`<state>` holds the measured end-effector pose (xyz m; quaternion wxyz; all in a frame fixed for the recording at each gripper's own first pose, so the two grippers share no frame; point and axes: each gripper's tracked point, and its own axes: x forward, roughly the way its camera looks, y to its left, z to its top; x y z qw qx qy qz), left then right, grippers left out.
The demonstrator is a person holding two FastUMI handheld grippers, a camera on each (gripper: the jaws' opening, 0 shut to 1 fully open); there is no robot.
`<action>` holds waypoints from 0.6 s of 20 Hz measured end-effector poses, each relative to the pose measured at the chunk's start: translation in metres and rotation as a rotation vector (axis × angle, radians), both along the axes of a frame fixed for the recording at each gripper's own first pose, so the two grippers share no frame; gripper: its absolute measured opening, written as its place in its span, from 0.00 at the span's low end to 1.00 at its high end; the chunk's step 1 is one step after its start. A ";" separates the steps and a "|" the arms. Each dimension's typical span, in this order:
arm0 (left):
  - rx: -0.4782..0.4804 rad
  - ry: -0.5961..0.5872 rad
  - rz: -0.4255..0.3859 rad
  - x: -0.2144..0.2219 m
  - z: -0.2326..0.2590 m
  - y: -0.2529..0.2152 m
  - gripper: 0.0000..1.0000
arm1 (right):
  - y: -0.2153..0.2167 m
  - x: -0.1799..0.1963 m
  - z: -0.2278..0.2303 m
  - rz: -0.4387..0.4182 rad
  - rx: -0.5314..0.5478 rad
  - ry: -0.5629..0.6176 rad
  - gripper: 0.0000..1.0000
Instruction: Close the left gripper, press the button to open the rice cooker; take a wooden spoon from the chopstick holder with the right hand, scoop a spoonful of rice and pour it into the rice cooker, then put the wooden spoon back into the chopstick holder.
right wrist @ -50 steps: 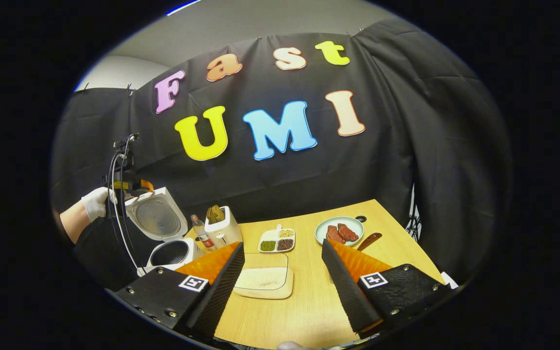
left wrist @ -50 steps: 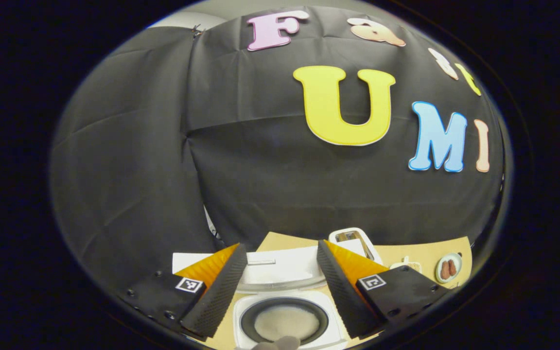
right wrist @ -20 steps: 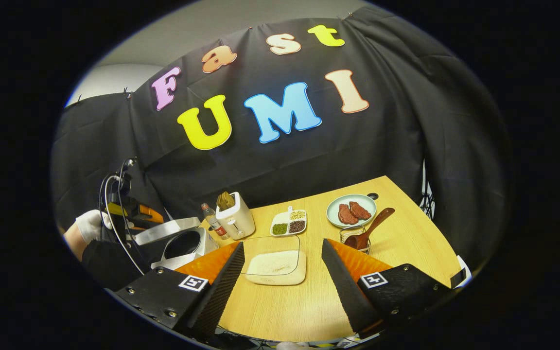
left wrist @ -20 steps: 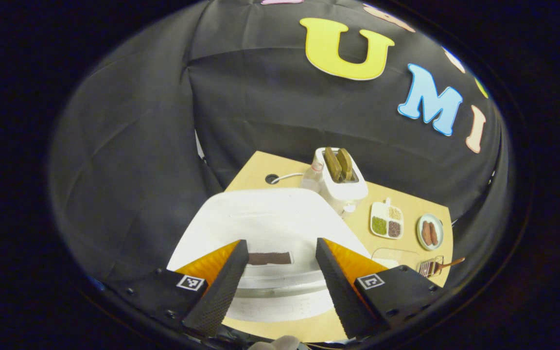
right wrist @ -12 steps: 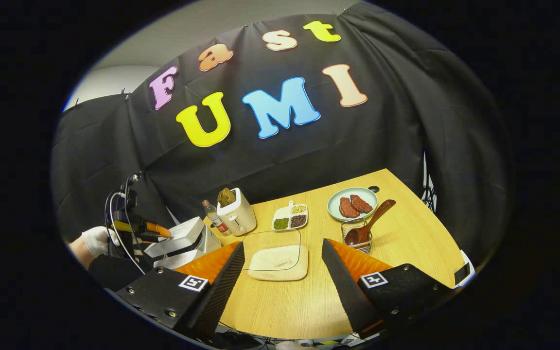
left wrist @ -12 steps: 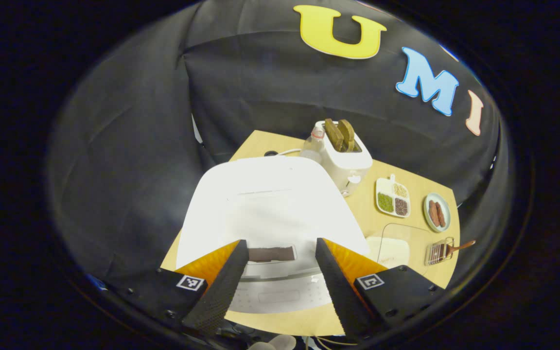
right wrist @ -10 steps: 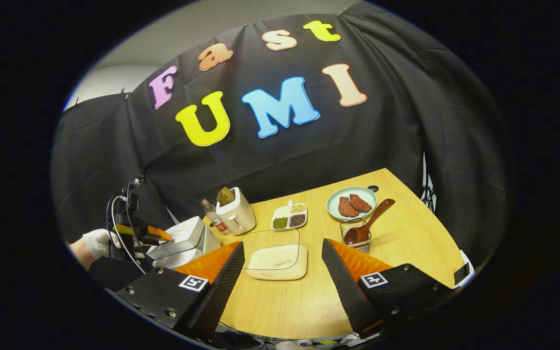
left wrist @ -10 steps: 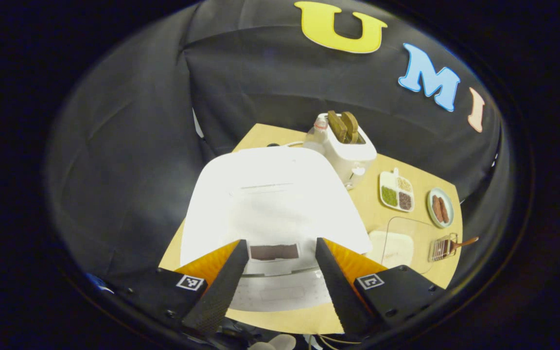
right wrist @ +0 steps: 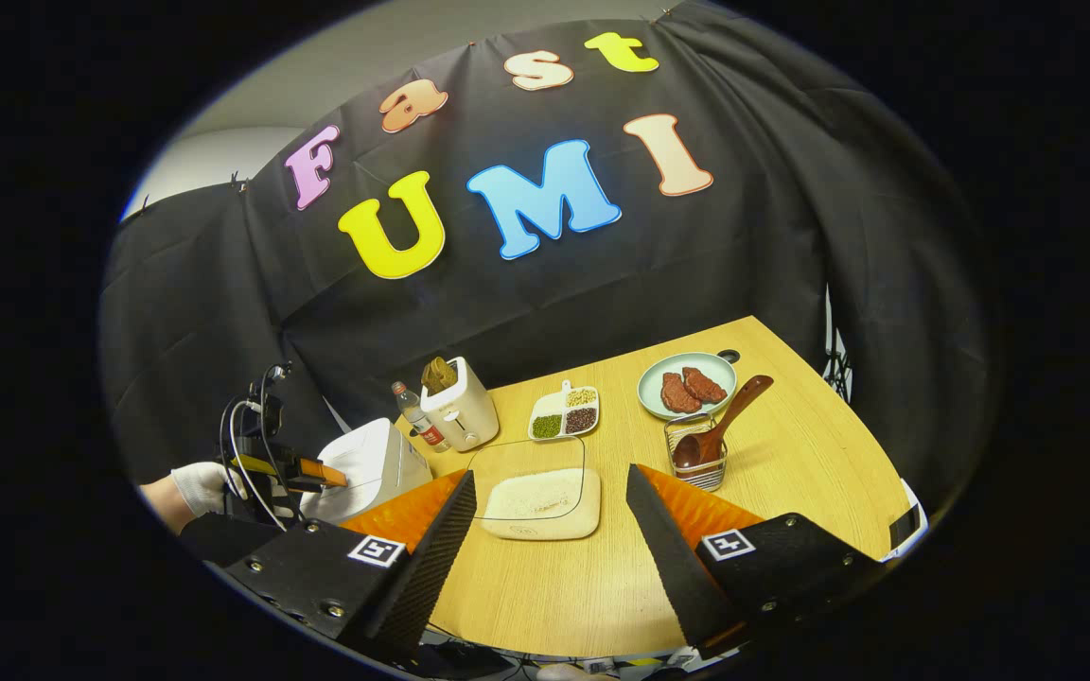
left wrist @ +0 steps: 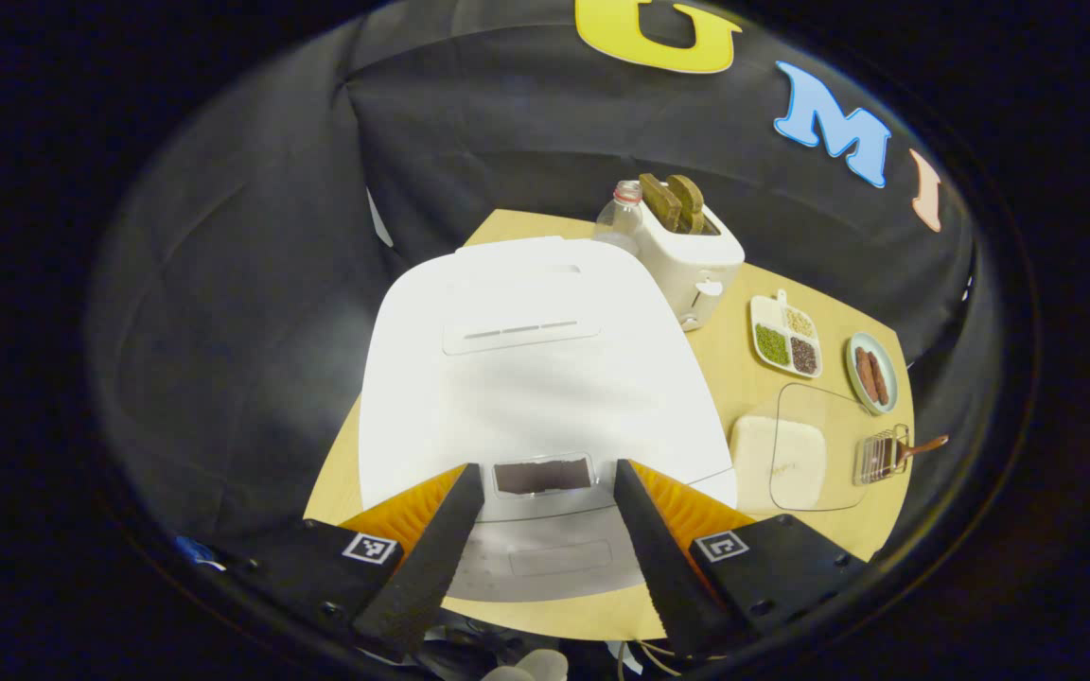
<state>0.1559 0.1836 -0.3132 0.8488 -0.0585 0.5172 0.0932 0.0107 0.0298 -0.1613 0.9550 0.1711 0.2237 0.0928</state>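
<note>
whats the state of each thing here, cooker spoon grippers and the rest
rice cooker: lid shut
wooden spoon: standing in the chopstick holder, handle leaning out
left gripper: open, over the cooker's front edge
right gripper: open, holding nothing
rice tray: holds rice, clear lid propped up
toaster: bread in the slots
plate: holds two pieces of meat

no readable text, labels or numbers

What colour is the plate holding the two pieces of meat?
The plate is pale green, clearest in the right gripper view.
</note>
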 end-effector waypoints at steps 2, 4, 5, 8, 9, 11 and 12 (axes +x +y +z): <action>0.002 -0.005 -0.013 -0.001 -0.001 -0.002 0.99 | 0.001 0.001 -0.002 0.000 0.015 0.003 0.98; 0.015 -0.038 -0.026 0.001 0.001 -0.002 1.00 | 0.001 0.003 -0.005 -0.002 0.027 0.009 0.98; 0.012 -0.036 -0.015 0.001 -0.002 0.000 0.99 | 0.002 0.004 -0.006 -0.001 0.034 0.014 0.98; 0.009 -0.046 -0.001 0.001 0.003 -0.001 0.97 | 0.005 0.004 -0.005 0.005 0.044 0.025 0.98; 0.000 -0.072 -0.002 0.007 0.006 -0.002 0.99 | 0.004 0.004 -0.002 0.004 0.040 0.013 0.98; 0.026 -0.159 0.001 0.016 0.016 0.002 1.00 | 0.002 0.003 0.005 0.004 0.015 -0.006 0.98; 0.055 -0.215 -0.006 0.023 0.028 0.002 0.97 | 0.000 0.002 0.008 0.000 0.002 -0.018 0.98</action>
